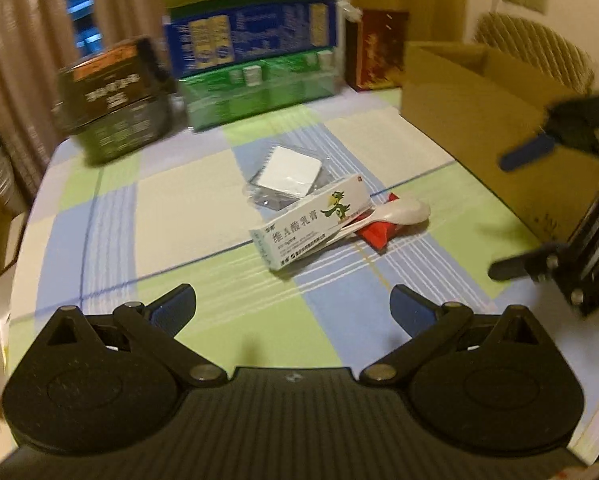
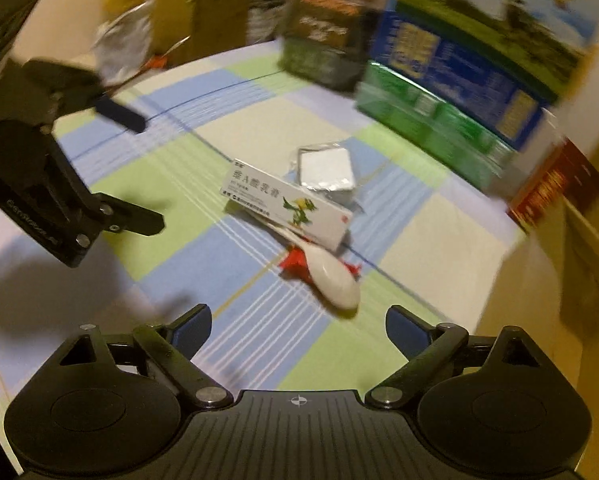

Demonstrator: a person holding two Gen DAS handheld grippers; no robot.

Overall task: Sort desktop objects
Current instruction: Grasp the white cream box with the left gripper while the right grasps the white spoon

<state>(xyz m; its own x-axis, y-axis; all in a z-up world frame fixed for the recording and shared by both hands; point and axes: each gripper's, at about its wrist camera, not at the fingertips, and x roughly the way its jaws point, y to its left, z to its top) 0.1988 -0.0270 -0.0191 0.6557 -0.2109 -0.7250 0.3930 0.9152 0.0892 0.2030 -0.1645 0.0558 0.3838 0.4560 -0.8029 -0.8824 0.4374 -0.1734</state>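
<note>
The ointment box is lying mid-desk, overlapping the white spoon and red packet. Only the left view is showing the cardboard box beyond it. Left gripper and right gripper are hovering near, jaws wide apart, empty.

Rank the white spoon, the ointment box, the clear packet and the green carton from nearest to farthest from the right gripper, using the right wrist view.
From the right gripper:
1. White spoon, just ahead.
2. Ointment box, behind the spoon, over its handle.
3. Clear packet, beyond the box.
4. Green carton, far right.
</note>
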